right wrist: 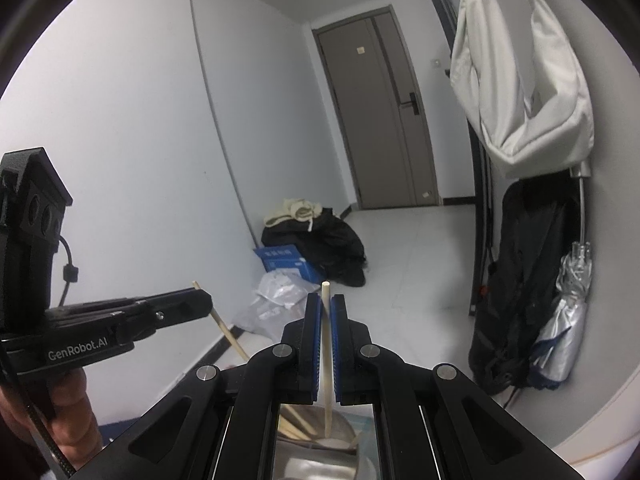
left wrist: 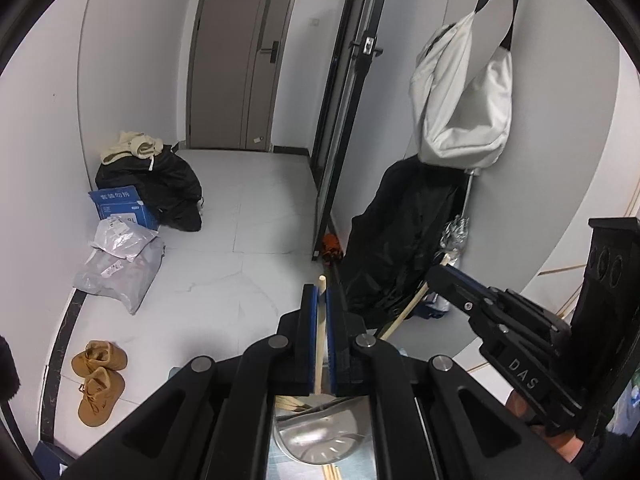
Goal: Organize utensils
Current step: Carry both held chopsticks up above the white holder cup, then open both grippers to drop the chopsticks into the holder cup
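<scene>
In the left wrist view my left gripper [left wrist: 322,296] is shut on a thin wooden chopstick [left wrist: 319,340] that stands upright between the blue pads. Under it a shiny metal container [left wrist: 320,436] holds more chopsticks [left wrist: 289,402]. At the right my right gripper [left wrist: 438,276] grips another chopstick [left wrist: 404,314] that slants down. In the right wrist view my right gripper [right wrist: 326,300] is shut on that pale chopstick [right wrist: 327,344], whose lower end reaches the metal container [right wrist: 316,456]. To the left my left gripper [right wrist: 202,300] holds its chopstick [right wrist: 228,334].
Beyond is a tiled hallway floor [left wrist: 240,240] with a grey door [left wrist: 240,60]. A white bag [left wrist: 464,100] and black coat [left wrist: 396,240] hang at right, beside a folded umbrella [right wrist: 568,320]. A blue box [left wrist: 120,208], grey parcels [left wrist: 120,268], dark clothes [left wrist: 168,188] and tan shoes [left wrist: 98,376] lie at left.
</scene>
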`<action>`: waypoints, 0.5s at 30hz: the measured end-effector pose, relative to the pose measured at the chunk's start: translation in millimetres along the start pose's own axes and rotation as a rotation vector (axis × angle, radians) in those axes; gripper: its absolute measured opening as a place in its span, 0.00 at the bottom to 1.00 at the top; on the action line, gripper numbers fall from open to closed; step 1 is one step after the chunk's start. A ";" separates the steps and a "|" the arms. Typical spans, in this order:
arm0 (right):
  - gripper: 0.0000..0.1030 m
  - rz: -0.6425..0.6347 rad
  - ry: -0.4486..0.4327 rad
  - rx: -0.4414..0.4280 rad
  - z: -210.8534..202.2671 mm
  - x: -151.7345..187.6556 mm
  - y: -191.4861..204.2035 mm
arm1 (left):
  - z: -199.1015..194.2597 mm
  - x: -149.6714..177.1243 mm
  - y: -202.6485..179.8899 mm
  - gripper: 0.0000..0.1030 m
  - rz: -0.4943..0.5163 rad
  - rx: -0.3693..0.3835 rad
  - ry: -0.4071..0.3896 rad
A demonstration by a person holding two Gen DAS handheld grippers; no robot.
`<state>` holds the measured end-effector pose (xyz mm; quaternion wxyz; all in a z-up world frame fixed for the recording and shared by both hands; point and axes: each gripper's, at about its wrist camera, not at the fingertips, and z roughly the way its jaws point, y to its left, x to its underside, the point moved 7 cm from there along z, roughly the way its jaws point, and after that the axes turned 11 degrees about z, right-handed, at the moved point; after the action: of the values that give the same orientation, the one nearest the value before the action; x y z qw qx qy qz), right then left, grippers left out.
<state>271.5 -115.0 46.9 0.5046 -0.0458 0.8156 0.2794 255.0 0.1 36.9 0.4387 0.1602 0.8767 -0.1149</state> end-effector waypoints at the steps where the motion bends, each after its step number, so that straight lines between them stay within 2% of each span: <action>1: 0.04 -0.001 0.007 0.004 4.0 2.1 -3.0 | 3.4 2.8 2.6 0.00 -0.006 -0.002 0.006; 4: 0.04 -0.002 0.035 0.004 13.3 9.6 -8.3 | 16.8 12.3 10.8 0.00 -0.036 -0.017 0.042; 15: 0.04 0.006 0.158 0.000 43.6 54.6 -24.8 | 34.6 33.2 5.1 0.00 -0.072 0.025 0.068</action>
<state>288.6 -102.7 -24.2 0.4379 -0.0653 0.8531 0.2761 263.6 -1.0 -10.6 0.4021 0.1379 0.8949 -0.1359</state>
